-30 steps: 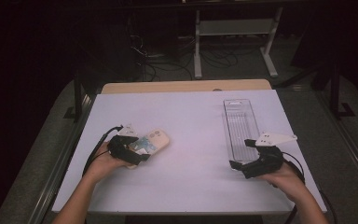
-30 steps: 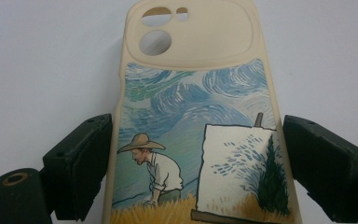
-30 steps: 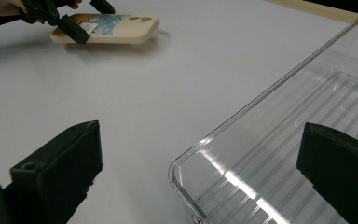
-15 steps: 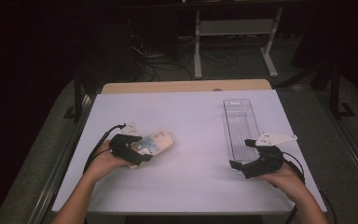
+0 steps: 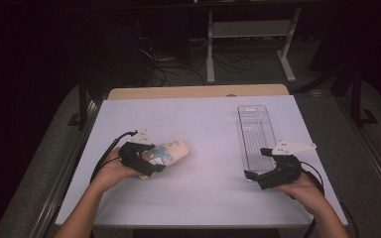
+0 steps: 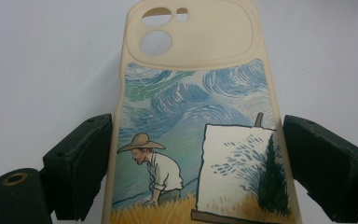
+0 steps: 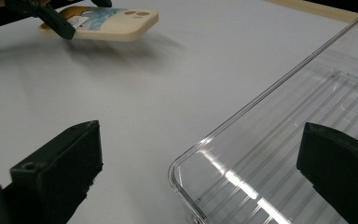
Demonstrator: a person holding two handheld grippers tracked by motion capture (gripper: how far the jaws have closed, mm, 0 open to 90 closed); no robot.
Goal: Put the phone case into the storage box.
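A cream phone case [image 5: 171,150] printed with a painter in a wheat field under a swirling blue sky is held flat, just above the white table [image 5: 208,119]. My left gripper [image 5: 151,161] is shut on its lower part, one jaw pressing each long edge [image 6: 198,172]. The case's camera cut-outs point away from the hand [image 6: 196,116]. From the right gripper view the case [image 7: 107,21] hovers over its own shadow. A long clear plastic tray [image 5: 255,129] lies at the table's right. My right gripper [image 5: 256,162] stands open at the tray's near end, jaws wide with the tray's corner [image 7: 261,98] between them.
The white table has a wooden strip [image 5: 193,91] along its far edge. Behind it, on a dark floor, stand a metal stand [image 5: 248,29] and loose cables [image 5: 163,64]. The stretch of table between the case and the tray is bare.
My left gripper has carried the phone case a little to the right. The right gripper and the tray have stayed where they were.
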